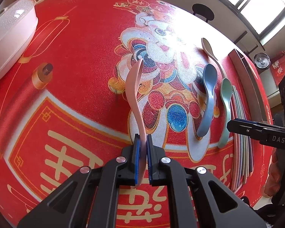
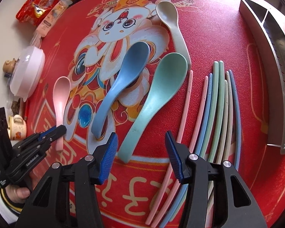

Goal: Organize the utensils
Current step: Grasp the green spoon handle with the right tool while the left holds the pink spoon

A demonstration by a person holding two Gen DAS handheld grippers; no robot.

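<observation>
We hold pink spoon (image 1: 134, 95) clamped in left gripper (image 1: 143, 152) by its handle, bowl pointing away from us over red mat (image 1: 76, 57). Right gripper (image 2: 140, 152) jaws apart, nothing pressed; green spoon (image 2: 155, 98) handle end lies between pads, long axis running away, up-right. Right view alone shows chopsticks (image 2: 214, 114) fully, steel organizer tray (image 2: 275, 76) at right. Blue spoon (image 2: 121, 87) just left.

1. The right gripper (image 2: 141, 150) stands apart-jawed over the green spoon (image 2: 157, 98) handle, not touching it.
2. The left gripper (image 2: 56, 133) pinches the pink spoon (image 2: 61, 96) handle.
3. Chopsticks (image 2: 214, 117) lie just beside — right of the green spoon.
</observation>
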